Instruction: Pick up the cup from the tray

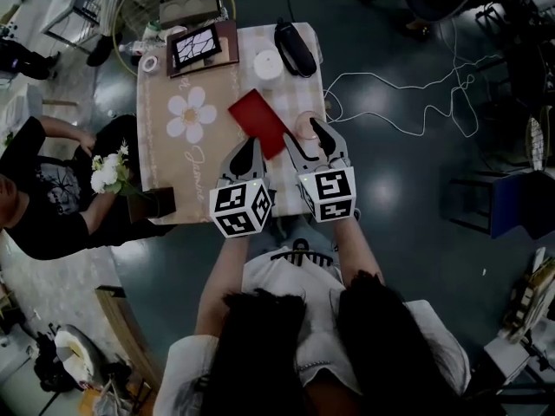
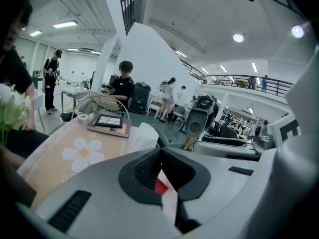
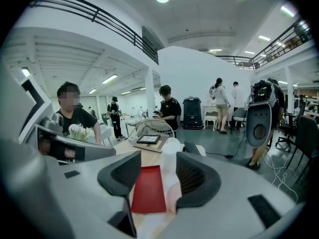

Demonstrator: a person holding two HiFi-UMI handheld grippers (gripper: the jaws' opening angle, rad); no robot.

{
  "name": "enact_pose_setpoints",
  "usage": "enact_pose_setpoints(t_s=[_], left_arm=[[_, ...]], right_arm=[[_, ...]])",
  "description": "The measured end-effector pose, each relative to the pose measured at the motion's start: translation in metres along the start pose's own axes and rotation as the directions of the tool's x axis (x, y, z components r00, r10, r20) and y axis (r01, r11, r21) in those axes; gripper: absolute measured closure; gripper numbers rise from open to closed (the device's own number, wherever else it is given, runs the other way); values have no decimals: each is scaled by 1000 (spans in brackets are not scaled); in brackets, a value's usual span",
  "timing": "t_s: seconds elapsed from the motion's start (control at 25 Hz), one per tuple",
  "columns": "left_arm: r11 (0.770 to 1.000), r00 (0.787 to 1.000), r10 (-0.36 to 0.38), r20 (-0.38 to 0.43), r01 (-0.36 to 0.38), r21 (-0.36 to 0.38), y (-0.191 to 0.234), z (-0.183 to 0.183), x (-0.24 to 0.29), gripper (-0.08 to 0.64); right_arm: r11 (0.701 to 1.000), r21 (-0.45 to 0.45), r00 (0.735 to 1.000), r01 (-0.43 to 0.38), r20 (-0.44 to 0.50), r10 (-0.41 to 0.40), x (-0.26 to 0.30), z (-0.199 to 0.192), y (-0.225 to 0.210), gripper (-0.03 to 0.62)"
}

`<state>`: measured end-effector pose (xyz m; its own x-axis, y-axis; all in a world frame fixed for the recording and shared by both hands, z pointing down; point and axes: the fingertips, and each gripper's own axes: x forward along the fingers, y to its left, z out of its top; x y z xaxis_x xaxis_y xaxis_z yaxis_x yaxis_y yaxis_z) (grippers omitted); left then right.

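Observation:
A flat red tray (image 1: 257, 120) lies on the small table (image 1: 165, 146), which has a flower-print cloth. A pale pink see-through cup (image 1: 306, 126) stands just right of the tray on the cloth, near the table's right edge. My right gripper (image 1: 312, 137) is open with its fingertips on either side of the cup. In the right gripper view the cup (image 3: 173, 195) sits close to the right jaw, and the tray (image 3: 148, 190) fills the gap of the gripper (image 3: 152, 176). My left gripper (image 1: 251, 150) is shut at the tray's near corner, and red shows behind its closed tips (image 2: 159, 156).
A white cup (image 1: 267, 65), a black handset-like object (image 1: 293, 48), a framed picture (image 1: 198, 46) and a tape roll (image 1: 150, 62) stand at the table's far end. A person (image 1: 35, 189) with white flowers (image 1: 108, 173) sits at the left. Cables (image 1: 390, 102) trail on the floor to the right.

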<state>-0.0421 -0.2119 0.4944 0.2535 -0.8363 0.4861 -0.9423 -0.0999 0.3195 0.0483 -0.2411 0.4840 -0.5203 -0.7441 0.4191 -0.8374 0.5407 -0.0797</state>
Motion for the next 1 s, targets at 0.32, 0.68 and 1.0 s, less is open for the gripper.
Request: enact_pose_setpoints(t_s=[0.32, 0.68, 1.0], left_arm=[[1000, 999, 17, 47, -18, 7, -10, 0, -28, 551], [1000, 998, 24, 57, -24, 13, -19, -10, -45, 551], [999, 998, 42, 41, -42, 20, -16, -23, -54, 551]], right_arm=[[1000, -10, 1000, -8, 3, 8, -18, 0, 17, 581], [999, -6, 994, -34, -100, 33, -24, -22, 35, 583], [998, -47, 994, -37, -108, 31, -30, -29, 40, 584]])
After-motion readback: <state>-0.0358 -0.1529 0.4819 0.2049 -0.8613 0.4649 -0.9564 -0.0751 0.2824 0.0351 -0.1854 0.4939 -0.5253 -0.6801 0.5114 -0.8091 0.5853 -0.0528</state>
